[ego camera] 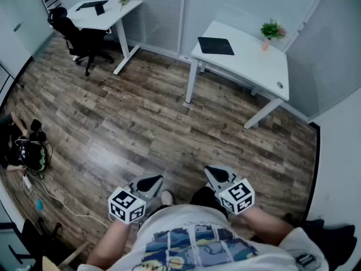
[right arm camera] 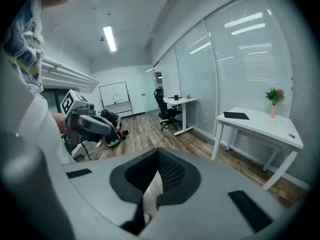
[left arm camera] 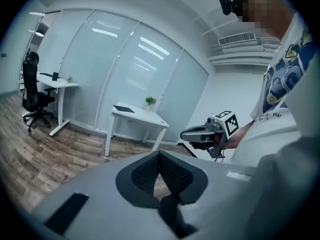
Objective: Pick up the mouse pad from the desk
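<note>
The black mouse pad [ego camera: 215,46] lies flat near the left end of a white desk [ego camera: 254,66] across the room. Both grippers are held close to my body, far from the desk. The left gripper [ego camera: 151,182] and the right gripper [ego camera: 216,173] point forward over the wooden floor, each shut with nothing between its fingers. In the left gripper view the jaw tips [left arm camera: 160,154] meet, with the mouse pad [left arm camera: 124,108] small in the distance. The right gripper view shows its tips [right arm camera: 157,152] together and the mouse pad [right arm camera: 236,115] on the desk [right arm camera: 267,129].
A small potted plant [ego camera: 272,30] stands at the desk's far corner. A second white desk [ego camera: 107,13] with a black office chair [ego camera: 79,35] is at the back left. Glass partitions run behind both desks. A person [ego camera: 17,148] sits on the floor at left among cables.
</note>
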Demonstrator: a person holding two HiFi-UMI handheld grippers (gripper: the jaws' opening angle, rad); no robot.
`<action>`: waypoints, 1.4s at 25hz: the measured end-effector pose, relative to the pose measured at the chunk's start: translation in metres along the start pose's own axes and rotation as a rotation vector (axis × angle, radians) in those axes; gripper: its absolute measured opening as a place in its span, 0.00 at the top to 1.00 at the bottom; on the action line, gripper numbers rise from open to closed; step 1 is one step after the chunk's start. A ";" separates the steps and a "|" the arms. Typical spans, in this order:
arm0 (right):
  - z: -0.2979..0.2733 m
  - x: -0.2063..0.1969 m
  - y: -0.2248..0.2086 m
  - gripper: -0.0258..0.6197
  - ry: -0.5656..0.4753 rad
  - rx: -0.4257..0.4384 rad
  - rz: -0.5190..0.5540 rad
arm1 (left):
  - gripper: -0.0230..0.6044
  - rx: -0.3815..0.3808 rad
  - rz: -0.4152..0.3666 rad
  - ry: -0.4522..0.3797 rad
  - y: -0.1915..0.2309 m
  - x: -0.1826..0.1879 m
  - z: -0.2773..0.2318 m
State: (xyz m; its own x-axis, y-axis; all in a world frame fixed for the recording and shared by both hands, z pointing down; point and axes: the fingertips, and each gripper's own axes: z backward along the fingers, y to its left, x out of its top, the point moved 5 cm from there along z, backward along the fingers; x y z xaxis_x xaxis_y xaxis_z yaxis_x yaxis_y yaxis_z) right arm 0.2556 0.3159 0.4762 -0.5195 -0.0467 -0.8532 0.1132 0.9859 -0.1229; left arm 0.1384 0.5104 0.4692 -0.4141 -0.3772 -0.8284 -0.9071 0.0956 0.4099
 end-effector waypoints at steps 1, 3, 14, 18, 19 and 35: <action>-0.005 0.002 0.004 0.96 -0.013 -0.003 0.009 | 0.96 0.003 -0.001 0.002 0.007 -0.001 0.002; -0.013 0.006 0.008 0.96 -0.030 -0.014 0.019 | 0.96 0.006 -0.008 -0.001 0.019 0.000 0.002; -0.067 0.041 -0.071 0.96 -0.085 -0.047 -0.052 | 0.96 -0.034 -0.074 0.020 0.074 0.066 -0.077; -0.093 0.065 -0.124 0.95 -0.123 -0.062 -0.063 | 0.96 0.009 -0.101 0.042 0.101 0.104 -0.113; -0.100 0.072 -0.137 0.94 -0.133 -0.063 -0.063 | 0.96 0.016 -0.111 0.047 0.107 0.117 -0.124; -0.121 0.103 -0.313 0.88 -0.150 -0.187 -0.136 | 0.96 -0.060 -0.165 0.012 0.164 0.238 -0.299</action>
State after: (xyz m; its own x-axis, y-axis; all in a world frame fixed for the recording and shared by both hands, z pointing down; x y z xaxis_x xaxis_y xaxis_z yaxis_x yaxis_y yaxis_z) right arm 0.0646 0.0215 0.4882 -0.3860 -0.1899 -0.9027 -0.1148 0.9809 -0.1573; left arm -0.0861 0.1613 0.4533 -0.2586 -0.3941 -0.8819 -0.9564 -0.0238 0.2911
